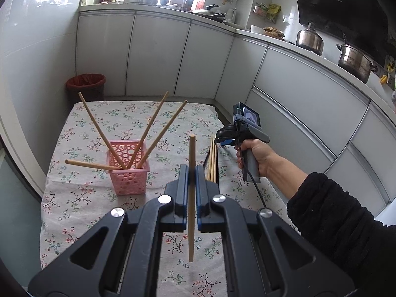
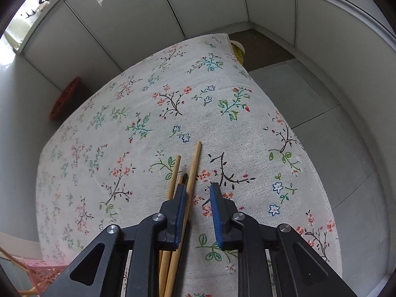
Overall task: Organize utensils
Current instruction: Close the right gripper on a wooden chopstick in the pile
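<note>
A pink perforated basket stands on the flowered tablecloth with several wooden chopsticks leaning out of it. My left gripper is shut on one chopstick, held upright just right of the basket. To the right, a small bundle of loose chopsticks lies on the cloth. A hand holds my right gripper down over that bundle. In the right wrist view the right gripper is open, its tips at the cloth. One chopstick runs between the jaws against the left pad; the others lie outside.
A red waste bin stands on the floor beyond the table's far left corner. White cabinets wrap round the back and right. The table's right edge drops to a grey tiled floor. A corner of the pink basket shows at lower left.
</note>
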